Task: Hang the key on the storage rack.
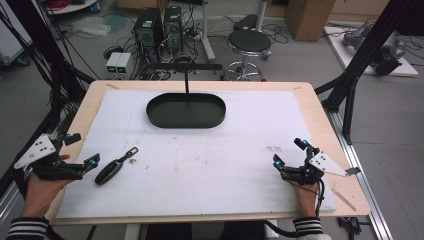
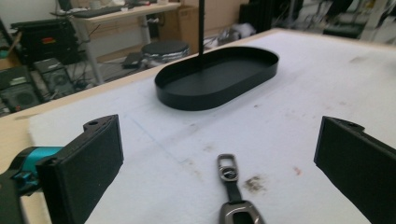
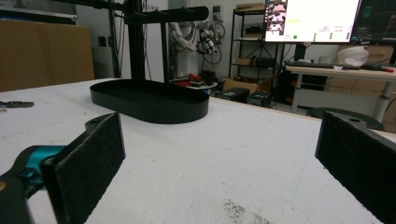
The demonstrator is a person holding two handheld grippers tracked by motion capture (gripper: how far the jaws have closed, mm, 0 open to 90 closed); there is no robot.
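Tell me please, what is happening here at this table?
A person sits at a table covered with a white mat and holds a two-jaw gripper in each hand. The left gripper is open and faces a dark key fob lying on the mat just ahead of it; nothing is gripped yet. The right gripper is open too, with bare mat before it. A black oval tray with an upright stand sits empty at the far side.

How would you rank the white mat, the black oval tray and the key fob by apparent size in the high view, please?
1. White mat: largest, covering most of the table.
2. Black oval tray.
3. Key fob: smallest.
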